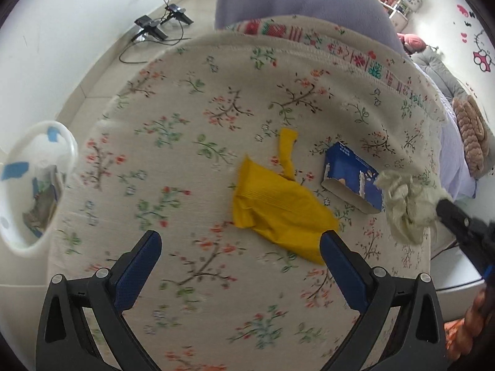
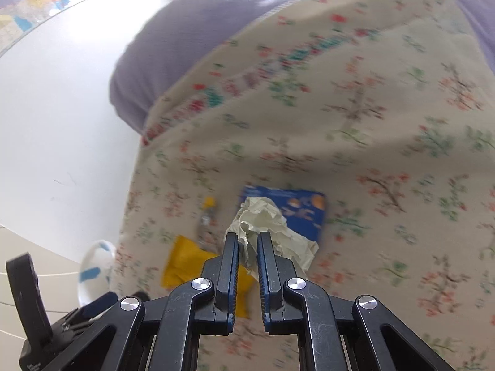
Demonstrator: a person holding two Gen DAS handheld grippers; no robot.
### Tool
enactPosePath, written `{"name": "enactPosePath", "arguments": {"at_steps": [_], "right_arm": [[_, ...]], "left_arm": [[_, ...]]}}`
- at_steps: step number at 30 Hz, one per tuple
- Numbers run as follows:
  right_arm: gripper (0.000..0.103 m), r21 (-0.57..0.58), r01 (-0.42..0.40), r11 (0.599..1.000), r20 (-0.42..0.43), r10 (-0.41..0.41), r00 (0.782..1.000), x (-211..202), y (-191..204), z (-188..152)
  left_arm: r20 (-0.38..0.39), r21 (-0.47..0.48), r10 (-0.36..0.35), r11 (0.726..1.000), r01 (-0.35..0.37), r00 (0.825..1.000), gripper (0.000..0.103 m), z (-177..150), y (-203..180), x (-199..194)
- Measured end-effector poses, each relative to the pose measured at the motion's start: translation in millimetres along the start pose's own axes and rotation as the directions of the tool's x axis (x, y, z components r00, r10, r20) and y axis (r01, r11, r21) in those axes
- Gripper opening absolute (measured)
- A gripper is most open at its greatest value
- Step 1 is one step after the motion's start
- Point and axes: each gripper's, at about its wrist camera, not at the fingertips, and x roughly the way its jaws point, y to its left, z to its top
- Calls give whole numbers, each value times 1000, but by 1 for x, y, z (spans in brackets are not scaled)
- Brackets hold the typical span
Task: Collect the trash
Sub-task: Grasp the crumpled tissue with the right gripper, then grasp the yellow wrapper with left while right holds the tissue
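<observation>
Your right gripper (image 2: pixel 248 236) is clamped on a crumpled pale tissue (image 2: pixel 269 225), which bulges out past the fingertips and hangs above the floral cloth (image 2: pixel 371 123) rather than lying on it. Your left gripper (image 1: pixel 241 241) has its jaws spread wide with nothing between them, hovering over the same cloth just on the near side of the yellow wrapper (image 1: pixel 278 210). Take that yellow wrapper as your landmark: it lies flat on the cloth with a torn strip sticking up from its far edge, and its near right corner is right beside your left gripper's right finger. To the right of the wrapper, close by but not touching it, is a flattened blue carton (image 1: pixel 352 179) with one end open. Further right again, past the carton's edge, is the tissue in your right gripper as the left wrist camera shows it. Well to the left of the wrapper, beyond the cloth's edge and lower down, stands a white bin (image 1: pixel 37 185) with blue patches on its wall and some scraps already inside. Behind the cloth lies a lilac pillow (image 1: pixel 294 0).
</observation>
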Motion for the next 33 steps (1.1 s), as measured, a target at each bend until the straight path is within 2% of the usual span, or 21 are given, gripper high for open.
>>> {"name": "enactPosePath", "arguments": {"at_steps": [3,6,7,8,9,13,14,16,17,18,21,25,27,31,32,33], "right_arm": [[11,18,7,1000,-13,-6,1000,-3,-15,-5],[11,31,10,999,-21,-9,1000,-4,-27,-8],[11,38,7,999,-22,-7,1000,-6,-31,-8],[11,44,3,999,-26,-2,1000,-7,-36,-8],[11,52,-3,999,-31,5,1000,-9,-41,-8],[15,85,-4,996,-62,9,998,-10,-61,-8],[17,93,5,996,-70,2,998,-9,-65,-9],[38,114,27,993,-85,-17,996,-7,-74,-9],[55,121,39,992,-81,-29,996,-8,-77,-9],[60,122,49,991,-75,-40,996,-9,-79,-9],[61,114,66,991,-80,-57,995,-9,-83,-9],[61,87,72,994,-136,-60,989,4,-79,-14],[61,62,76,995,-158,-66,985,12,-73,-17],[61,32,112,993,-187,-104,977,26,-66,-21],[56,32,119,992,-192,-111,975,28,-65,-22],[42,35,129,991,-194,-120,974,30,-66,-22]], "left_arm": [[-9,-62,-26,998,25,1000,100,1,-3,16],[-14,-118,-59,991,57,998,80,-1,0,29],[7,-125,-57,991,58,998,79,-2,1,30],[27,-122,-52,991,55,998,70,-2,1,29],[29,-118,-56,991,59,998,57,-2,0,30],[29,-105,-51,993,54,998,28,-3,1,34],[26,-107,-63,992,66,998,26,-4,2,35],[25,-108,-82,991,84,996,20,-3,3,36],[26,-102,-90,991,92,996,17,-3,3,35],[27,-94,-94,991,97,995,14,-2,4,34],[36,-62,-113,991,115,993,11,-1,4,25],[60,-19,-122,992,123,991,9,3,3,9],[73,3,-122,993,122,990,3,3,3,1],[90,21,-136,991,135,987,3,11,5,-13],[94,24,-139,990,138,986,3,10,5,-17],[97,26,-143,990,141,985,3,10,6,-20]]}}
